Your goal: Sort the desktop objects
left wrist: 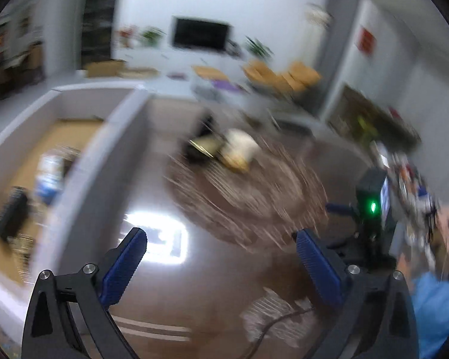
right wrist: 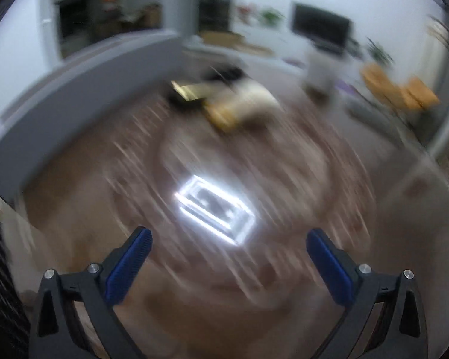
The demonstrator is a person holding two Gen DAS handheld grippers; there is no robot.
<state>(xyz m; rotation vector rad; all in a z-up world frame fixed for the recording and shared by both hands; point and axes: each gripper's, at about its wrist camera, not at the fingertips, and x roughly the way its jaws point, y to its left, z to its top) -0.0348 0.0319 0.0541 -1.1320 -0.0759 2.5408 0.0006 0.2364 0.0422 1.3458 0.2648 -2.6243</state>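
Both grippers hang wide and empty above a glossy brown table.
Leftmost, a grey-walled tray holds blurred items; the left gripper gapes, a black-and-yellow heap lies far ahead, the right gripper spreads likewise.

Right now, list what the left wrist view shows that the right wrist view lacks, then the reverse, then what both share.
Left wrist only: the box's wooden inside with blurred items, and the right gripper's black body with a green light.
Right wrist only: a dark doorway.
Both: the open left gripper or right gripper, the brown table, the blurred black-and-yellow pile, the television.
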